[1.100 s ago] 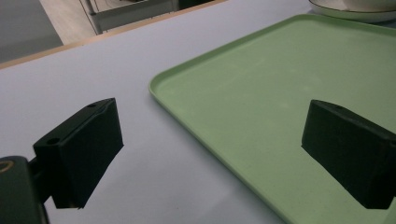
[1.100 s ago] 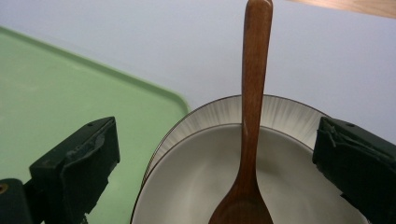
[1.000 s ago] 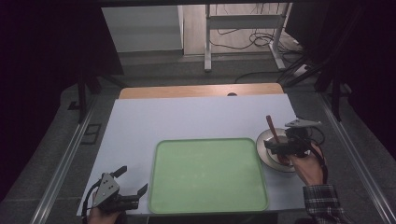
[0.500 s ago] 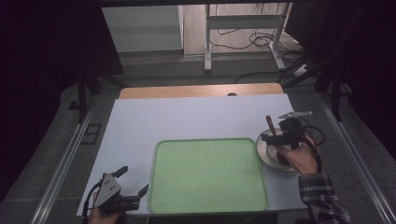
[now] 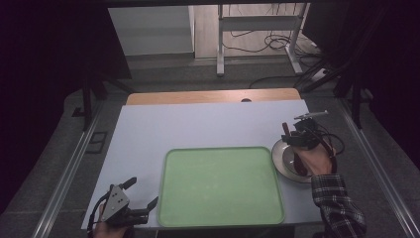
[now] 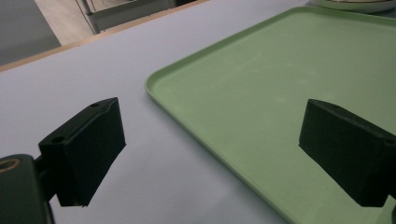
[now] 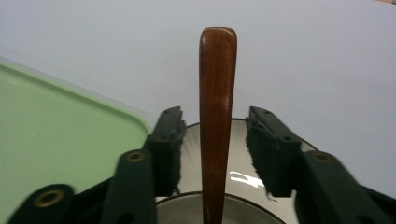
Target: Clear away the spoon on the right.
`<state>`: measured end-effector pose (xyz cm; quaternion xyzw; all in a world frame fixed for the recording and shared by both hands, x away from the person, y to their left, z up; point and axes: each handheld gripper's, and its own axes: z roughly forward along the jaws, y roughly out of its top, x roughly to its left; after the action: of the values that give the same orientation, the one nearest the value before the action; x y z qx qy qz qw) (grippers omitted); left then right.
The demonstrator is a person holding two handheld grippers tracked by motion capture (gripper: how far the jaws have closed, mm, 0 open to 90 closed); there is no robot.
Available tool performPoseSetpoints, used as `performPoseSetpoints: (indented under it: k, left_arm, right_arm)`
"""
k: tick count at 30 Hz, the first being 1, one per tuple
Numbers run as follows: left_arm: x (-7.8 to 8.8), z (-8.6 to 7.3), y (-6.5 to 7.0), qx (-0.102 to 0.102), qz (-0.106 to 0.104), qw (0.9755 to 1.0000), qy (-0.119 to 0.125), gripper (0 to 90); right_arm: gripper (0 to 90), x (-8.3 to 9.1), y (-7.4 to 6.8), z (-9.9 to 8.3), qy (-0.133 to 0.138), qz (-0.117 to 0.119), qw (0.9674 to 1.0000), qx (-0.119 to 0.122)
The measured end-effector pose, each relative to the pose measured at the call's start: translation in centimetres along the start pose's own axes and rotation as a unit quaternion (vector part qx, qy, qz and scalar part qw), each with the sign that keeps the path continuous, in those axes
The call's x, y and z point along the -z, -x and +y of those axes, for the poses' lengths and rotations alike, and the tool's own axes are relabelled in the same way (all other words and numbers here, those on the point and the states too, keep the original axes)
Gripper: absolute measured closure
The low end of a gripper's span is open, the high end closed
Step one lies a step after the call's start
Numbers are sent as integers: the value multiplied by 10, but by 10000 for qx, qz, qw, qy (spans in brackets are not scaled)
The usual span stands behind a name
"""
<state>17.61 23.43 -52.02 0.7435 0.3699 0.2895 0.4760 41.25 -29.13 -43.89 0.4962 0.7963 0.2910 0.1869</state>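
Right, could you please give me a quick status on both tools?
Left tool open, idle beside green tray. Right tool open, jaws flanking the wooden handle over the bowl, gaps both sides. Nothing blocking.

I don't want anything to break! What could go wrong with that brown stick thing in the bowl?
The right claw sits open around the wooden handle, not touching it. If it closes off-centre, the handle could slip sideways. The handle rests in a bowl near the table's right edge, so a nudge might push the bowl towards it.
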Motion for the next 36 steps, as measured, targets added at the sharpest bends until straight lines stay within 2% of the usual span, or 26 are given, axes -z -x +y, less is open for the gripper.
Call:
performPoseSetpoints:
  k: [2,4,7,14,18,20,26,36]
  left_arm:
    - [0,0,0,4,-1,10000,4,71]
    - [0,0,-1,37,-1,10000,22,71]
    - [0,0,-1,48,-3,10000,27,72]
    - [0,0,-1,60,6,10000,29,67]
    - [1,-1,-4,225,11,9997,65,59]
    - [1,-1,-4,241,18,9997,68,57]
    - [0,0,0,-11,67,10000,-15,56]
    - [0,0,0,45,70,10000,-7,66]
  right_arm:
    - [609,0,0,1,-18,0,10000,29]
    - [694,0,1,4,-30,19,10000,88]
    - [754,0,0,5,-84,-8,9998,183]
    - [769,2,-3,6,-135,-50,9995,276]
    - [770,7,-5,9,-145,-21,9993,345]
    - [770,10,-5,10,-176,-5,9991,385]
    - [771,22,-6,16,-192,26,9990,396]
    - [771,39,-8,22,-175,65,9991,379]
